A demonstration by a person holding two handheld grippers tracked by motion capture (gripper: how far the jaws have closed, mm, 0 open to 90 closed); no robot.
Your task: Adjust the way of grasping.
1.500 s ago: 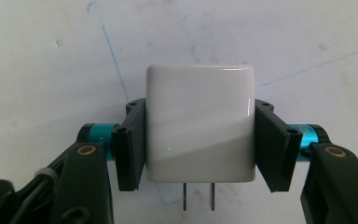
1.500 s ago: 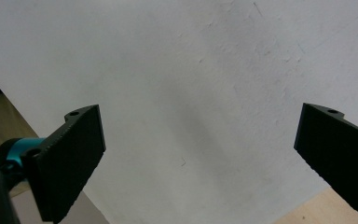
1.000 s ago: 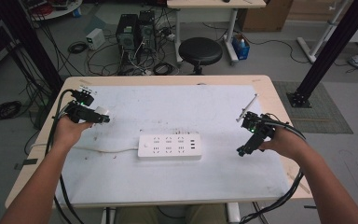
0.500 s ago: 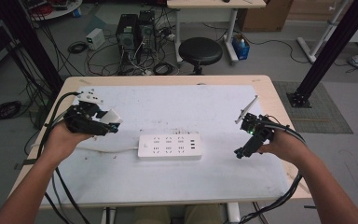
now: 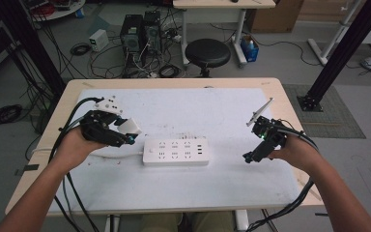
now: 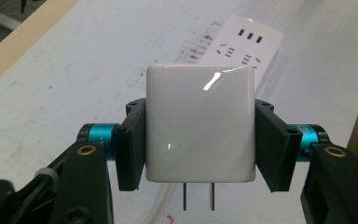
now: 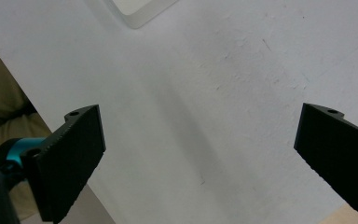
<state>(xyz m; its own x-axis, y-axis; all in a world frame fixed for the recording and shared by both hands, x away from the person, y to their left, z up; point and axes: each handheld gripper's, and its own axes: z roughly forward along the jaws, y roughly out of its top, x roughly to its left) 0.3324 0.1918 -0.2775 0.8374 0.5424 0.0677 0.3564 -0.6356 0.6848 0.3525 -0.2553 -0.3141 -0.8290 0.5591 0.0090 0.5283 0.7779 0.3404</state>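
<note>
Charger left of power strip, above table.

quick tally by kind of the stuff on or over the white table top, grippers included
grippers: 2, left gripper and right gripper
white plug adapters: 1, plug adapter clamped in the left gripper's jaws
white power strips: 1, power strip lying on the table
total: 4

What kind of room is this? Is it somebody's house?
Probably not a house: it looks like a lab or workshop. Computer towers stand on the floor among tangled cables, black metal frame posts rise beside the table, and a round stool waits behind it.
</note>
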